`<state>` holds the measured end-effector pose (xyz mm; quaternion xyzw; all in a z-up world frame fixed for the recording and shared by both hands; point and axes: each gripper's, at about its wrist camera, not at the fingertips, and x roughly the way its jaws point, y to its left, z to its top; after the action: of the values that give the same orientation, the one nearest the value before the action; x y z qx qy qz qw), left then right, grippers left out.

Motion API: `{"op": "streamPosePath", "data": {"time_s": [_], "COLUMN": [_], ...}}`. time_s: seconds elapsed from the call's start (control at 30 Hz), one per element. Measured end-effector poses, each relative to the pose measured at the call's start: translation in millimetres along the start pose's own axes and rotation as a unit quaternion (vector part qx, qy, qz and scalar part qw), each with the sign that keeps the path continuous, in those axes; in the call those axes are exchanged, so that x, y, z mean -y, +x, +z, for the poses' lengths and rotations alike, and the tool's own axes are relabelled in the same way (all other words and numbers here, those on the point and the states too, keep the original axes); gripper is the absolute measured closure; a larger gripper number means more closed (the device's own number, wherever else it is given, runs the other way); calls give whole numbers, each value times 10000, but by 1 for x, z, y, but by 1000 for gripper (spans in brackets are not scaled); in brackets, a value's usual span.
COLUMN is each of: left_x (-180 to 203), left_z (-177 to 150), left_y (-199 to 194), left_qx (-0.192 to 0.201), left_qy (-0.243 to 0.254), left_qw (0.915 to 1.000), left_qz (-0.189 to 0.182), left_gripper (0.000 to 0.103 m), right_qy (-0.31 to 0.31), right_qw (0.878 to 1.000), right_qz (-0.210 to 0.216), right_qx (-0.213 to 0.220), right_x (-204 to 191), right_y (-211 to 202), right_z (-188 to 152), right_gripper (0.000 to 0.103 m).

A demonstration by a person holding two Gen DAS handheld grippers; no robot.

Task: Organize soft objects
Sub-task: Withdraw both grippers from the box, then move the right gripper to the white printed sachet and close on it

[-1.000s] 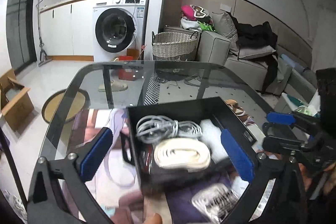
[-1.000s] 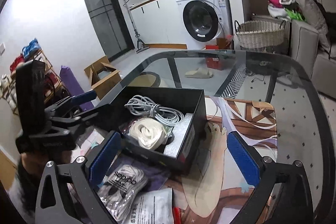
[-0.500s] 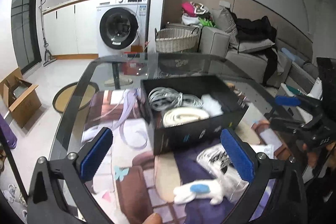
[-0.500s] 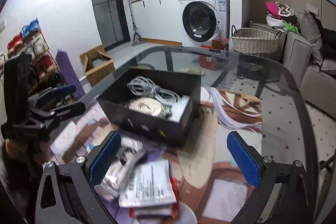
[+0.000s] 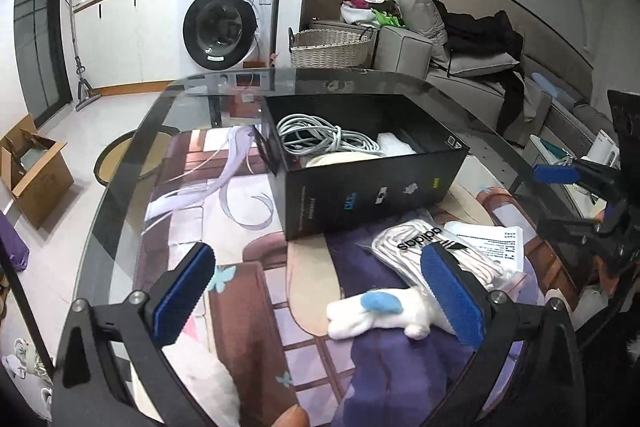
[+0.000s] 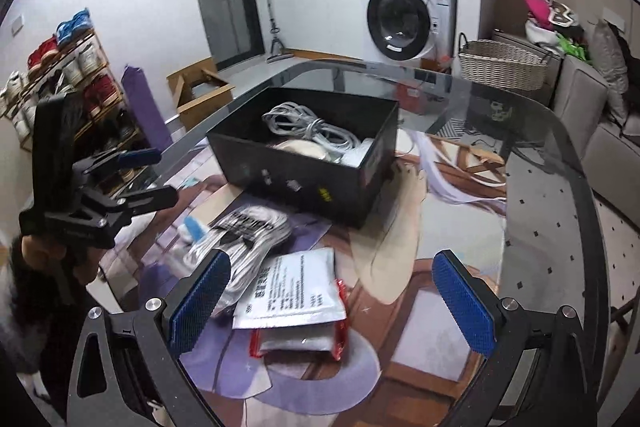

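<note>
A black box (image 5: pixel 372 187) (image 6: pixel 308 183) on the glass table holds a grey cable coil (image 5: pixel 320 137) (image 6: pixel 308 127), a cream strap roll (image 5: pixel 340 159) and a white item. In front of it lie a bagged white rope bundle (image 5: pixel 432 255) (image 6: pixel 244 239), a white plush toy with a blue ear (image 5: pixel 380 311), and a white printed pouch (image 6: pixel 296 291) over a red-edged pack (image 6: pixel 300 339). My left gripper (image 5: pixel 320 299) is open and empty, above the plush toy. My right gripper (image 6: pixel 332 303) is open and empty, above the pouch.
A printed mat (image 5: pixel 248 267) covers the glass table (image 6: pixel 560 187). Beyond the table edge stand a washing machine (image 5: pixel 228 23), a wicker basket (image 5: pixel 332 47), a sofa (image 5: pixel 472 67), a cardboard box (image 5: pixel 32 171) and a shoe rack (image 6: pixel 60 67).
Both grippers have pulled back from over the box toward the near side of the table. The box now sits farther away, and the plush toy, rope bag and pouch have come into view.
</note>
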<state>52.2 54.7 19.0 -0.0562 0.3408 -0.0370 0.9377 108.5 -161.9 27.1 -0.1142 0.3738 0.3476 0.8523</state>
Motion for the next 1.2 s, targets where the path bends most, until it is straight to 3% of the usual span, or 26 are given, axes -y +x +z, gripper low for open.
{"op": "streamPosePath", "data": {"time_s": [0.5, 1.0, 1.1, 1.2], "left_x": [18, 22, 21, 21], "left_z": [-4, 4, 3, 2], "left_y": [12, 26, 27, 28], "left_qx": [-241, -338, -343, -358], "left_qy": [119, 26, 21, 36], "left_qw": [9981, 9969, 9972, 9972], "left_qz": [-547, -713, -670, -656], "left_gripper": [0, 0, 0, 0], "right_qy": [-500, -765, -737, -736], "right_qw": [9963, 9946, 9949, 9941], "right_qz": [348, 200, 155, 131], "right_qx": [-612, -677, -667, -790], "right_x": [-16, -25, -25, -25], "right_y": [30, 59, 62, 71], "right_z": [-21, -14, -12, -10], "right_gripper": [1, 1, 2, 17]}}
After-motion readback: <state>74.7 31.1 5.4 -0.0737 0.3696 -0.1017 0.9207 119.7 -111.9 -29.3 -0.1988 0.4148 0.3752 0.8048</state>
